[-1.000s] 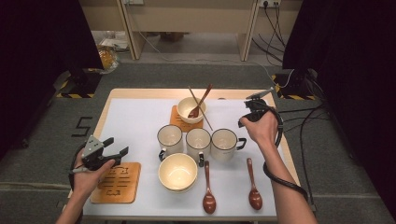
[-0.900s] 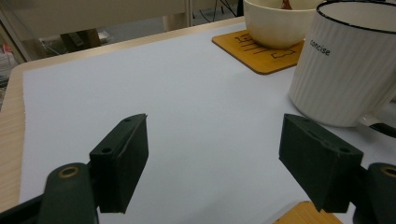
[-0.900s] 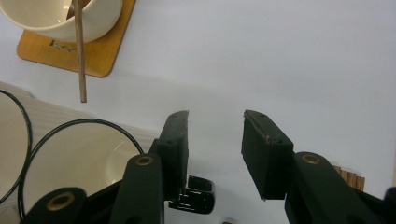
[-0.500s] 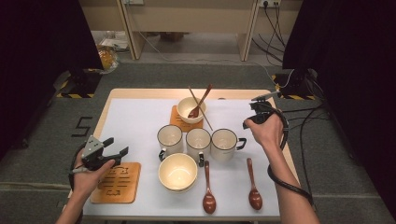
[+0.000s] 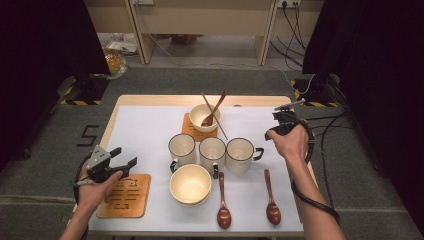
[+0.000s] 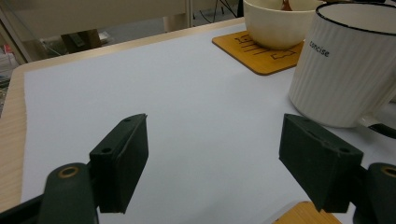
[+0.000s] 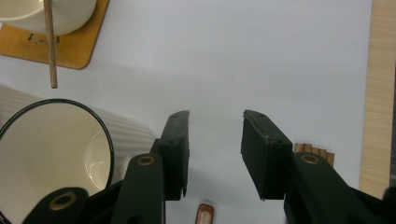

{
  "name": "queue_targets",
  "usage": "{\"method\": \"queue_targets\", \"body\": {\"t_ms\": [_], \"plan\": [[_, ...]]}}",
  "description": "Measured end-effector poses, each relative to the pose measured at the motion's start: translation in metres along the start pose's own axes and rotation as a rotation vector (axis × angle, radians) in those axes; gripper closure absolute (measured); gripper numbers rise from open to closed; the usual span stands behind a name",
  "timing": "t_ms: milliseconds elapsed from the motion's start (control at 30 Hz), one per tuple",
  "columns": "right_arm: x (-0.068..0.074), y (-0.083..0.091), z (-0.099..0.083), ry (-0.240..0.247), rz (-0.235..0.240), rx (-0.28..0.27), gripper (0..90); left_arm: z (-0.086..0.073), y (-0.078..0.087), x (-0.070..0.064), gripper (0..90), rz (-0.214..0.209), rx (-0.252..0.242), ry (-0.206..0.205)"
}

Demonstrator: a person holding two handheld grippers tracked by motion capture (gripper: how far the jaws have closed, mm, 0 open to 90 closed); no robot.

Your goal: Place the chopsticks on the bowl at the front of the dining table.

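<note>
Two claws hang over the surface (image 5: 145, 125), both with jaws apart and nothing between them. In the right gripper view much is cut off: the right mug (image 7: 56, 154) shows as a rim and part of its ribbed wall at the left edge, a spoon (image 7: 205, 215) shows as a brown tip at the bottom between the jaws, and a ridged wooden piece peeks out behind the right jaw, too hidden to name. A chopstick (image 7: 49, 44) crosses the far coaster (image 7: 70, 46) there. The left gripper view cuts the left mug (image 6: 348, 60) at the frame edge, its handle barely visible, and the far bowl (image 6: 275, 23) is cropped at the top.

From above, the right claw (image 5: 281, 120) sits just beyond and right of the right mug (image 5: 239, 155), hand (image 5: 289, 142) knuckles-up, pointing down at the surface. The left claw (image 5: 124, 159) is held low above the near coaster (image 5: 125, 196), pointing right toward the mugs, well apart from them.
</note>
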State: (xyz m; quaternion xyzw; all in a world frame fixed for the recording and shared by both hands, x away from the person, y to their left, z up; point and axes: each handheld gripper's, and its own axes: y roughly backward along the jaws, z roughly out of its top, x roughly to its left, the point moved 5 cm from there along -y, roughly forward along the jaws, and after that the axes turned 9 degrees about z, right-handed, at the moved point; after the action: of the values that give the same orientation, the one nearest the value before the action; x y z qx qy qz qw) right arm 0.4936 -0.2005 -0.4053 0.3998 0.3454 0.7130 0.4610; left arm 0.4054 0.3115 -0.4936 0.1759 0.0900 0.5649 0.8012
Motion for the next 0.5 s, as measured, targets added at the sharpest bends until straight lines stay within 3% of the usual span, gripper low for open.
{"method": "queue_targets", "body": {"t_ms": [500], "plan": [[-0.0071, 0.0022, -0.009, -0.01, -0.009, 0.001, 61.8, -0.0002, 0.0001, 0.0002, 23.6, 0.001, 0.001, 0.0]]}}
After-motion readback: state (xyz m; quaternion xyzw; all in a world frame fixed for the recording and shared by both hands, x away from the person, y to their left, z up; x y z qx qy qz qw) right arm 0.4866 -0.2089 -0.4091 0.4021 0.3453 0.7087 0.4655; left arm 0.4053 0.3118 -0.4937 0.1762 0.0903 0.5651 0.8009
